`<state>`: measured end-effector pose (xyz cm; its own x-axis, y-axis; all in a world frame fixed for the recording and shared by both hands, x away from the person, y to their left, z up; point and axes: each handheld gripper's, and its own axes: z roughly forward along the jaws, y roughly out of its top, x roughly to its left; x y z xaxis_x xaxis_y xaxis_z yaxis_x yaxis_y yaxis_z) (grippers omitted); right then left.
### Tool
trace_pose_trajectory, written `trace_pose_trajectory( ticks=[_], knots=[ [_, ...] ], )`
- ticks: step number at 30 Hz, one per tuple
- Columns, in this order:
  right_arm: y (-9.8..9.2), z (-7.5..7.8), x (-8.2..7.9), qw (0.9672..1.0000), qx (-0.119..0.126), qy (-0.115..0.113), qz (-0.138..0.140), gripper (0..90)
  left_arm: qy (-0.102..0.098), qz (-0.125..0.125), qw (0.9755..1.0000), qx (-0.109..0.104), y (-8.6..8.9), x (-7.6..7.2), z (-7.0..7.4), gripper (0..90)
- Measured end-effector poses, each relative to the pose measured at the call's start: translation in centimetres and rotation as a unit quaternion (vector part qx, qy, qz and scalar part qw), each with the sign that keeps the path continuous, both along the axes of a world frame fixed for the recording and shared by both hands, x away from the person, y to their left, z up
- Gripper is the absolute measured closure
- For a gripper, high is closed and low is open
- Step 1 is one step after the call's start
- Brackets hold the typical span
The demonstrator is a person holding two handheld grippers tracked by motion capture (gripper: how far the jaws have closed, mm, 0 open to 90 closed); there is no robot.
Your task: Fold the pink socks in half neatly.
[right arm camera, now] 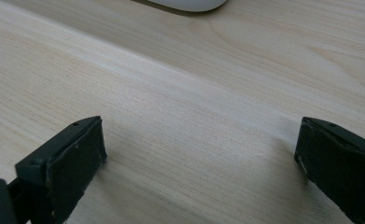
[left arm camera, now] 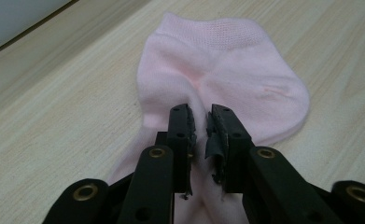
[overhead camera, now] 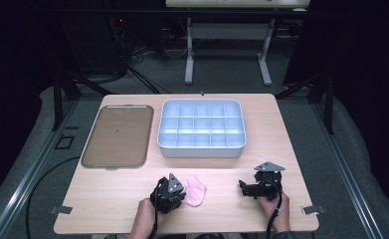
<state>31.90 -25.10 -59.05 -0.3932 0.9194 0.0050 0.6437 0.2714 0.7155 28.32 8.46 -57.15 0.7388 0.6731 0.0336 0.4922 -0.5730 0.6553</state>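
Note:
A pink ankle sock (overhead camera: pixel 195 191) (left arm camera: pixel 227 70) lies flat on the wooden table near its front edge. My left gripper (overhead camera: pixel 180 192) (left arm camera: pixel 200 122) sits on the sock's near end, jaws drawn almost together with a fold of the pink fabric pinched between the pads. The rest of the sock spreads out beyond the jaws. To the right, my right gripper (overhead camera: pixel 243 188) (right arm camera: pixel 199 140) rests low over bare wood, its jaws wide apart with nothing between them.
A white bin (overhead camera: pixel 202 149) divided into several compartments stands at the back centre; its edge shows in the right gripper view (right arm camera: pixel 189 3). A brown tray (overhead camera: pixel 117 135) lies left of the bin. A person's hands hold both grippers at the front edge.

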Motion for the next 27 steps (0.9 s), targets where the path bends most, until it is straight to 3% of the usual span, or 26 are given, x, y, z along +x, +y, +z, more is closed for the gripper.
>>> trace_pose_trajectory(
  ticks=[6,15,20,27],
  knots=[
    [0.0,0.0,0.0,1.0000,0.000,0.001,0.000,1.3,0.001,-0.002,0.9997,-0.024,0.6,0.0,0.2,80.7],
    [0.0,0.0,0.0,1.0000,0.000,0.000,0.000,1.3,-0.012,-0.007,0.9983,-0.057,0.9,-0.5,2.2,80.7],
    [0.0,0.0,0.0,1.0000,-0.001,0.001,0.000,1.3,-0.031,-0.025,0.9968,-0.069,-0.3,-0.9,4.0,80.7],
    [0.0,0.0,0.0,1.0000,-0.001,0.001,0.000,1.4,-0.032,-0.050,0.9953,-0.077,-2.4,-0.3,4.2,80.6]
  ],
)
